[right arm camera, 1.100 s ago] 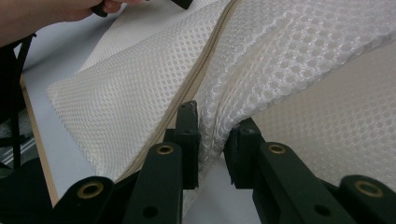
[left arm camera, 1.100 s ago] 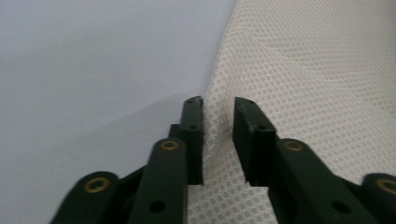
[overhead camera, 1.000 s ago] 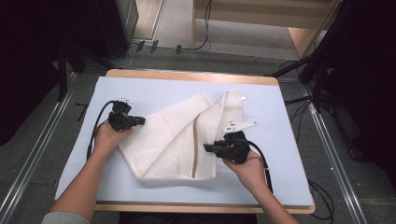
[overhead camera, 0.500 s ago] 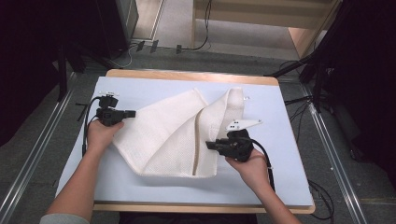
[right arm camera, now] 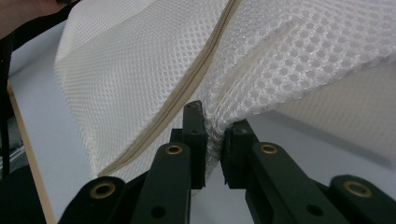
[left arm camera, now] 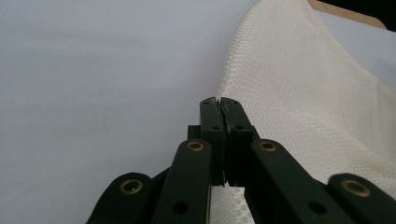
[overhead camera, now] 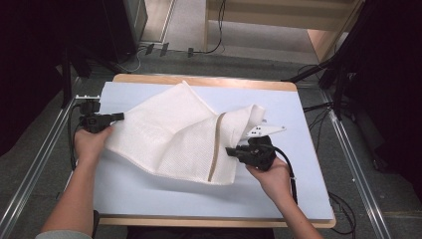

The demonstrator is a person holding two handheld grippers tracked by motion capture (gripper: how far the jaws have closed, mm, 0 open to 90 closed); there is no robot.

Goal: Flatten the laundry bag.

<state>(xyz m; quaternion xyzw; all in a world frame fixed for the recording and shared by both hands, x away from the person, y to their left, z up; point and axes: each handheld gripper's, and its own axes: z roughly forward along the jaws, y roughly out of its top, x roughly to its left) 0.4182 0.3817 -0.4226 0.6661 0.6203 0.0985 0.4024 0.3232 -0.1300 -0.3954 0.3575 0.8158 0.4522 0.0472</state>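
High view: two hand-held grippers stretch a white mesh bag above the table.
Left gripper has its jaws pressed together on the bag's left corner; right gripper pinches a bunched fold at the bag's right side, near the beige zipper. The bag hangs between them, partly lifted, its lower edge resting on the pale blue sheet. Likely risks: the thin corner could slip from the left jaws if the pull sharpens, and the bunched fold could slide out of the right grip or drag the zipper askew. The table has a wooden rim; grey floor, metal rails and trailing cables surround it.
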